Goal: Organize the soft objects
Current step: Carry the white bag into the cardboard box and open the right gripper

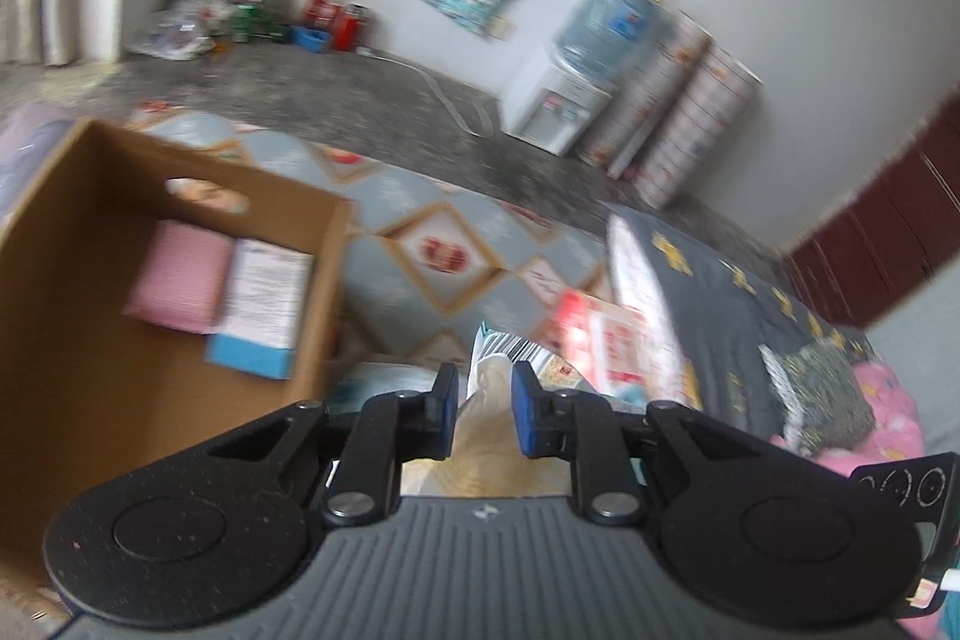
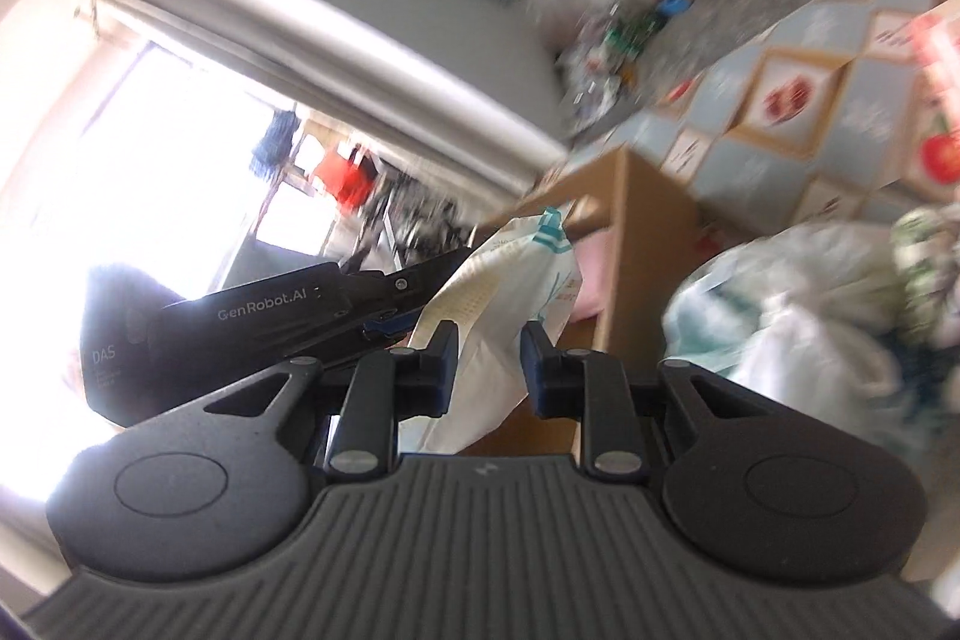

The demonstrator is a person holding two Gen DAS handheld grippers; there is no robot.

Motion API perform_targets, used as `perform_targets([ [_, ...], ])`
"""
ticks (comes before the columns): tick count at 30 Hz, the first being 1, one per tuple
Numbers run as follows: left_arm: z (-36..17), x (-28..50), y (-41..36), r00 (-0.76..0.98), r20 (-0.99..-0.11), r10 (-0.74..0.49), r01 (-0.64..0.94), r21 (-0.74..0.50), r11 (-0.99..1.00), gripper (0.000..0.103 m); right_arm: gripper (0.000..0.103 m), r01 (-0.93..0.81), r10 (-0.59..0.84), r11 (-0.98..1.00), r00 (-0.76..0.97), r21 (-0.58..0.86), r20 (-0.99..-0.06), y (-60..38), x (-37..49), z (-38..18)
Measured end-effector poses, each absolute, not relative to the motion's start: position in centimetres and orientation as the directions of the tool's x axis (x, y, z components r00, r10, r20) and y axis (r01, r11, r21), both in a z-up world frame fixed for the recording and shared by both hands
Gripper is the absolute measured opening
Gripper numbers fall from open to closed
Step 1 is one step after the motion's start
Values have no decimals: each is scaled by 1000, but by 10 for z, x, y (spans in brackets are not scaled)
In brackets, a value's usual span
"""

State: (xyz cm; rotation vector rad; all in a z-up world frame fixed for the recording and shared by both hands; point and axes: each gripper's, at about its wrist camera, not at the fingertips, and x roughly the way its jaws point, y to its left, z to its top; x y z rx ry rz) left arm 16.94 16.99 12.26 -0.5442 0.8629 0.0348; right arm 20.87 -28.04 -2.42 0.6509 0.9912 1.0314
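Together, both grippers are gripping one soft white packet [image 2: 498, 316].
Left gripper [image 1: 483, 409] and right gripper [image 2: 487, 361] are clamping it; a cardboard box [image 1: 54, 244] is sitting beyond-left of the left jaws.

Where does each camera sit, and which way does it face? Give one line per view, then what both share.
Left wrist: on the left hand-held gripper, facing down past its fingers to the cardboard box, floor mat and water dispenser.
Right wrist: on the right hand-held gripper, facing the bright window; the left hand-held gripper shows beside it.
Shared: the white soft pack both grip, and the box.
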Motion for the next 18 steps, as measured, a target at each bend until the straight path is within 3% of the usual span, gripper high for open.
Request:
perform_targets([
  [8, 89, 156, 261, 637, -769, -50, -405, -390, 827, 18, 22, -414, 892, 414, 9, 811, -451, -162, 223, -41],
  [18, 35, 201, 358, 582, -811, 53, -512, -315, 799, 15, 22, -468, 826, 471, -62, 748, -560, -34, 285, -71],
])
